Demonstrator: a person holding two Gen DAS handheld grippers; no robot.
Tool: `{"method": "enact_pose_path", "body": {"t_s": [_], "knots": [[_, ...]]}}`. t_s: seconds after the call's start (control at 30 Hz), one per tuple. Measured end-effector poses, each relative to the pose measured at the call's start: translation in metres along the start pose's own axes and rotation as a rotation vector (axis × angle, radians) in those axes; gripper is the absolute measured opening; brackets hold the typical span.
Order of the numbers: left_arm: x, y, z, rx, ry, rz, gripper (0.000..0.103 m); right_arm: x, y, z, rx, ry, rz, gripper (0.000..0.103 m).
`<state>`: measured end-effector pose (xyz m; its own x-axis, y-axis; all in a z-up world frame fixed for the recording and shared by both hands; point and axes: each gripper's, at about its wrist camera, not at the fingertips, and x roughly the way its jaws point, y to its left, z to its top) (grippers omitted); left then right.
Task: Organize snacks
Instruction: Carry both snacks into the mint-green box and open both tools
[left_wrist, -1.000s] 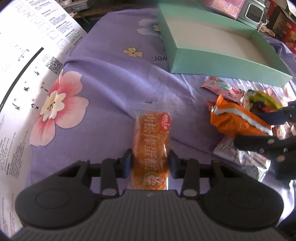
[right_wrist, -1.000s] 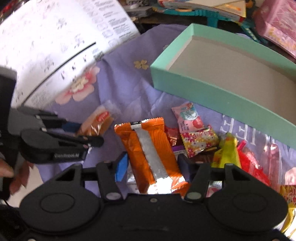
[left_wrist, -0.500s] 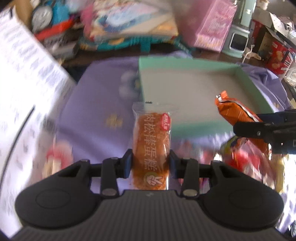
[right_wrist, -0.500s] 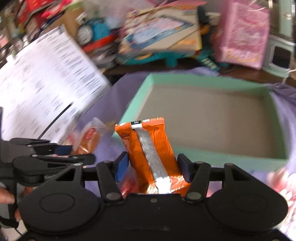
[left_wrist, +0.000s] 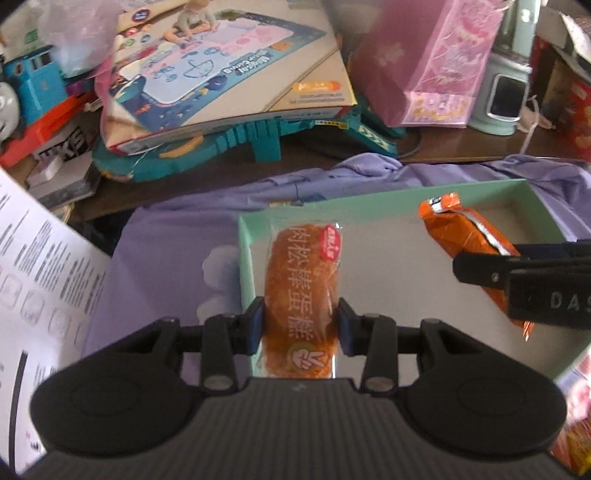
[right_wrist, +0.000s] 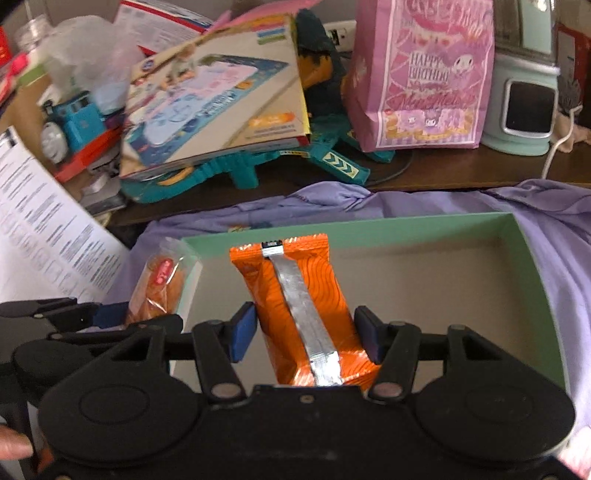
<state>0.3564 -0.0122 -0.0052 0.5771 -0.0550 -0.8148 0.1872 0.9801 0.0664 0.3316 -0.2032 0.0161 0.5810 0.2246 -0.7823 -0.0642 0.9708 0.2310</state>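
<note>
My left gripper (left_wrist: 300, 325) is shut on a clear-wrapped meat floss cake (left_wrist: 301, 291) and holds it over the left end of the mint-green box (left_wrist: 245, 258). My right gripper (right_wrist: 303, 334) is shut on an orange foil snack packet (right_wrist: 295, 295) and holds it above the box's inside (right_wrist: 443, 291). The right gripper with the orange packet (left_wrist: 469, 247) shows at the right of the left wrist view. The cake (right_wrist: 159, 291) and the left gripper show at the left of the right wrist view, by the box's left wall.
The box sits on a purple floral cloth (left_wrist: 159, 258). A white instruction sheet (left_wrist: 33, 288) lies at the left. Behind the cloth are a toy board box (right_wrist: 218, 107), a pink gift bag (right_wrist: 424, 74), a blue toy train (right_wrist: 70, 122) and a small mint heater (right_wrist: 524, 103).
Both grippers lifted their snacks off the cloth and carried them forward. They now hang over the green box instead of the snack pile.
</note>
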Motion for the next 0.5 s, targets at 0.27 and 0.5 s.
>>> {"method": "enact_pose_path", "body": {"t_s": [0.27,0.5], "knots": [[0.044,0.006,0.017,0.019,0.028,0.019,0.039,0.07,0.01,0.022,0.041,0.055,0.045,0.06],[0.033,0.004,0.018,0.018,-0.061,0.095,0.086,0.066,0.014,0.025,0.043,0.019,0.063,0.091]]}}
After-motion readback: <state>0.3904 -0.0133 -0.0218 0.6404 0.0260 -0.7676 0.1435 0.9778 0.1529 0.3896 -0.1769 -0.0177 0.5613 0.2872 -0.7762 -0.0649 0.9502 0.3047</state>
